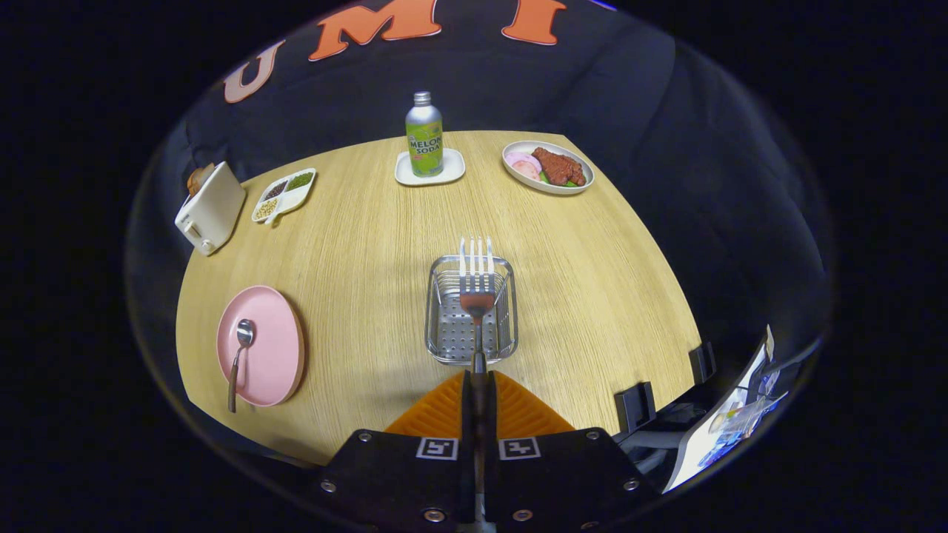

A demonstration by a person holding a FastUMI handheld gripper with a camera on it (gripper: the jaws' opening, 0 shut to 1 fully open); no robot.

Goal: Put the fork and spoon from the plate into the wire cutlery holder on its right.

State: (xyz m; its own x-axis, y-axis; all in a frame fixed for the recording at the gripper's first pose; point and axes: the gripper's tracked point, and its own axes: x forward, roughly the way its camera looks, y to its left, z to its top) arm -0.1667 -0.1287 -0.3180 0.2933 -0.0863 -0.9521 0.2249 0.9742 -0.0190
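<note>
My gripper [478, 381] is shut on the handle of a metal fork [477, 277], whose tines point away from me. The fork hangs above the wire cutlery holder [443, 334], which stands on the wooden table just ahead of the fingers. To the left of the holder lies a pink plate [274, 348]. A spoon [239, 357] with a dark handle rests on the plate, its bowl pointing away from me.
Across the table stand a green soda bottle [424, 137] on a white coaster, a plate of food [548, 168] to its right, a divided snack dish [285, 194] and a toaster [209, 209] to its left. Black clamps [635, 406] sit on the near right table edge.
</note>
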